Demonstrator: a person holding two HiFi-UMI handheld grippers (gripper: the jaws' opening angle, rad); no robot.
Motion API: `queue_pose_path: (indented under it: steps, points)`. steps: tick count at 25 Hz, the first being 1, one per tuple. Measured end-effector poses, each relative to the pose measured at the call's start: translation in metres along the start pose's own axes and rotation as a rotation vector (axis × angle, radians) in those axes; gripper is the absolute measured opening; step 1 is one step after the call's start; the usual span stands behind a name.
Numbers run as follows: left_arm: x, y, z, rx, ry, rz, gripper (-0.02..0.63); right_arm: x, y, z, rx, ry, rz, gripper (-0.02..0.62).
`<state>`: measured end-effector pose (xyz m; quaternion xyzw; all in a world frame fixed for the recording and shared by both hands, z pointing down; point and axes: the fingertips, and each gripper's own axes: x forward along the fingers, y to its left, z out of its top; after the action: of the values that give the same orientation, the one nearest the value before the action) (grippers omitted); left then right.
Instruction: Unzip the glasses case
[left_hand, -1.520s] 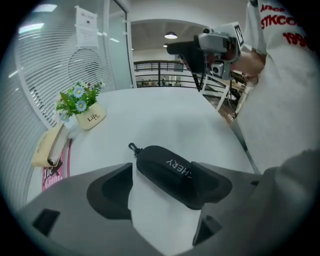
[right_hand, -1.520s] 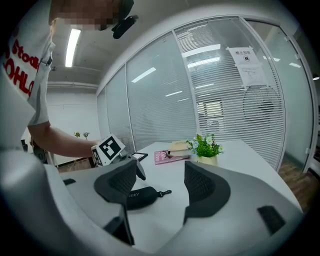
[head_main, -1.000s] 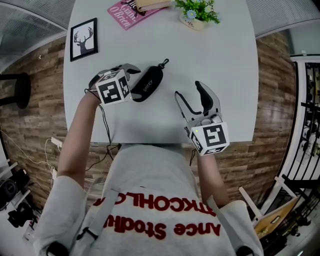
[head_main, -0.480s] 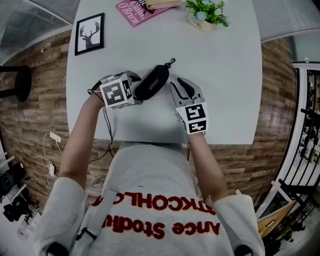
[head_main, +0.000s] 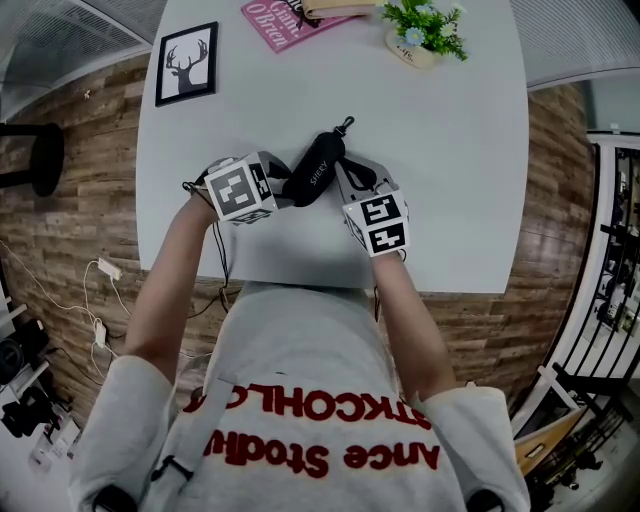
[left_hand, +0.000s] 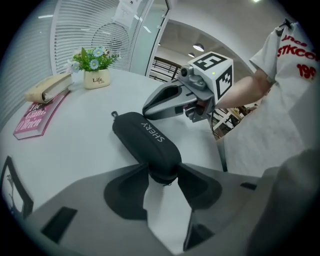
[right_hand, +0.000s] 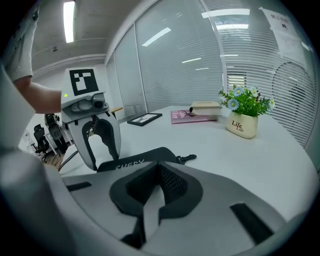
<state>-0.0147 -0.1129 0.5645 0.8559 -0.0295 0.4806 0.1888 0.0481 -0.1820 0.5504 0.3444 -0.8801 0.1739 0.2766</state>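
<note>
Black glasses case (head_main: 318, 172) on white table (head_main: 450, 200), long axis slanting near-left to far-right, clip end far. Left gripper (head_main: 283, 190) jaws just closed, clamping near end. Right gripper (head_main: 348, 175) jaws just closed together, tips at case's right flank; zip pull pinched unclear.

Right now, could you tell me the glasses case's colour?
The glasses case is black with pale lettering, clearest in the left gripper view.

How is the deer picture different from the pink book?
The deer picture is black and white with a black frame; the pink book is pink with lettering. The picture lies bare; the book has a tan book on it. Both lie flat on the table.
</note>
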Motion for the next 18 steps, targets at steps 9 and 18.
queue_pose_path:
  steps: [9,18]
  points:
    - [0.014,-0.029,0.014,0.033,-0.014,-0.080,0.044,0.019,0.026,0.017,-0.068,0.023,0.097,0.016]
    - [0.016,-0.026,0.034,0.012,-0.074,-0.061,0.009,0.021,0.061,0.022,-0.130,0.019,0.240,0.018]
